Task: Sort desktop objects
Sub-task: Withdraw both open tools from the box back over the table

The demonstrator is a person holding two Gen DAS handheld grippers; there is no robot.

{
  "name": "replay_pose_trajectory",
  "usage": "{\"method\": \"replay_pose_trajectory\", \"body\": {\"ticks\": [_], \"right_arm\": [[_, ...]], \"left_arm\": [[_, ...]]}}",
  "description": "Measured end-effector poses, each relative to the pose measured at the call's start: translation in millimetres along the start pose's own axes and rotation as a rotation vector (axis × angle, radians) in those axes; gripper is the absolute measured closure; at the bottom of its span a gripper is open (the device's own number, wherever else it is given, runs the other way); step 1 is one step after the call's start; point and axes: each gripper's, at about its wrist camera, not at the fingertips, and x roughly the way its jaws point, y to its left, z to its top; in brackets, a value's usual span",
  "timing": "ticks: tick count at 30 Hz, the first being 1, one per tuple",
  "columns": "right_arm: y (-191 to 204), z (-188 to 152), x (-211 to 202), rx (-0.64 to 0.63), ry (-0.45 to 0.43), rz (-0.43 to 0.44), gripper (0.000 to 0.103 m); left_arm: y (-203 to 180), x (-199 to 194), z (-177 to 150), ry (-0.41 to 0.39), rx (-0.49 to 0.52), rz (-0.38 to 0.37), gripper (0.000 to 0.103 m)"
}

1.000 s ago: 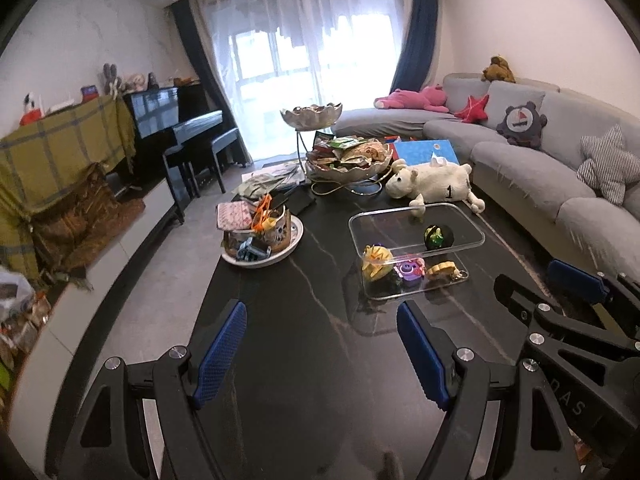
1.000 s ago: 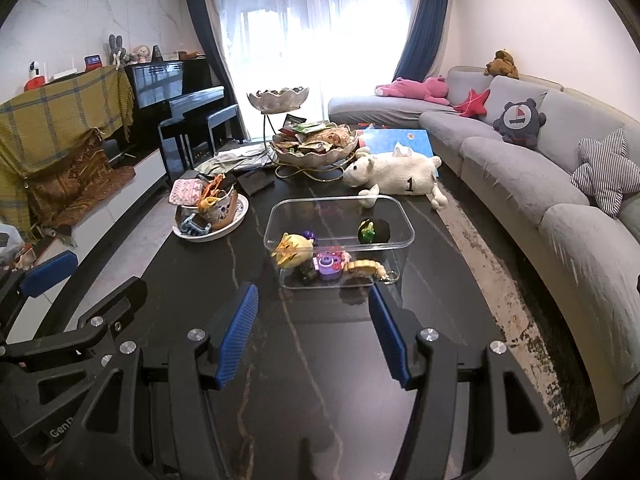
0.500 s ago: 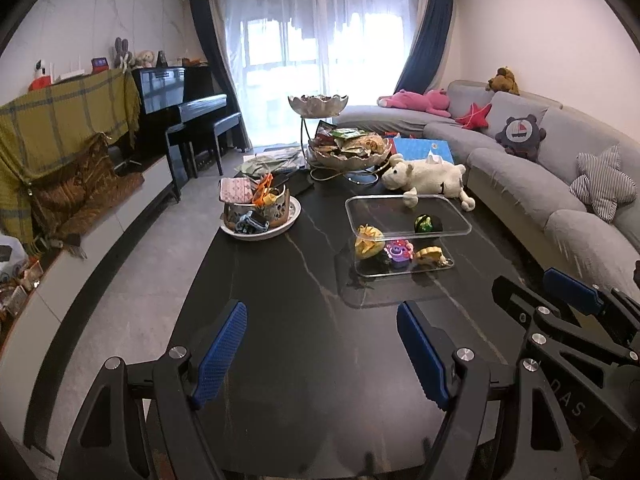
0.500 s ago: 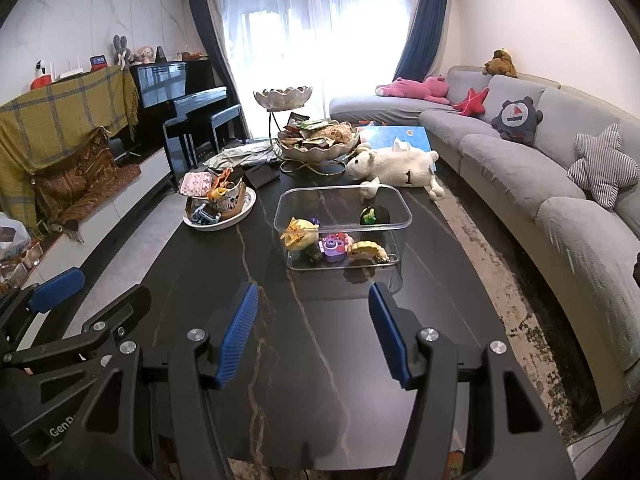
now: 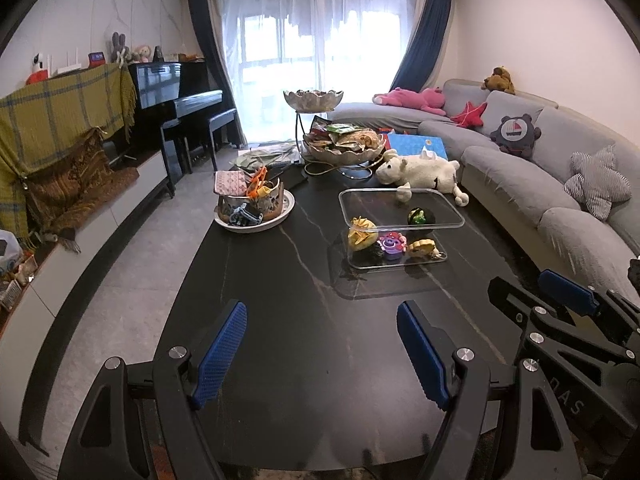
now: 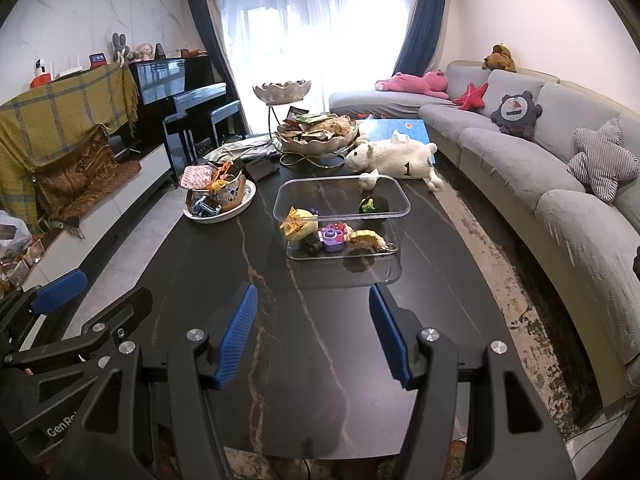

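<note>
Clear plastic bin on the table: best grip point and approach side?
Grip the near long wall of the clear bin at its rim, coming from the near table edge and slightly above. The top is open and the rim is thin enough for the open right gripper. Stay clear of the toys clustered at its near end.

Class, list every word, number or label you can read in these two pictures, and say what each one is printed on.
"1" – on the flank of the white plush sheep.
"GenRo", cut off – on the left hand-held gripper body, seen in the right wrist view.
"DAS", partly cut off – on the right hand-held gripper body, seen in the left wrist view.
Small screen on the blanket-covered cabinet: digits too small to read.
Snack packets in the tiered bowl: print too blurred to read.
</note>
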Motion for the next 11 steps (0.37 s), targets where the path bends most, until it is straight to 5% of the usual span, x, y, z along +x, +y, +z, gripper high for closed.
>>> {"method": "replay_pose_trajectory", "body": {"ticks": [11], "right_arm": [[0.9,1.2,5.7,-0.005,0.007,-0.007,0.047]], "left_arm": [[1.0,4.3,0.7,0.018,-0.010,0.002,0.028]]}}
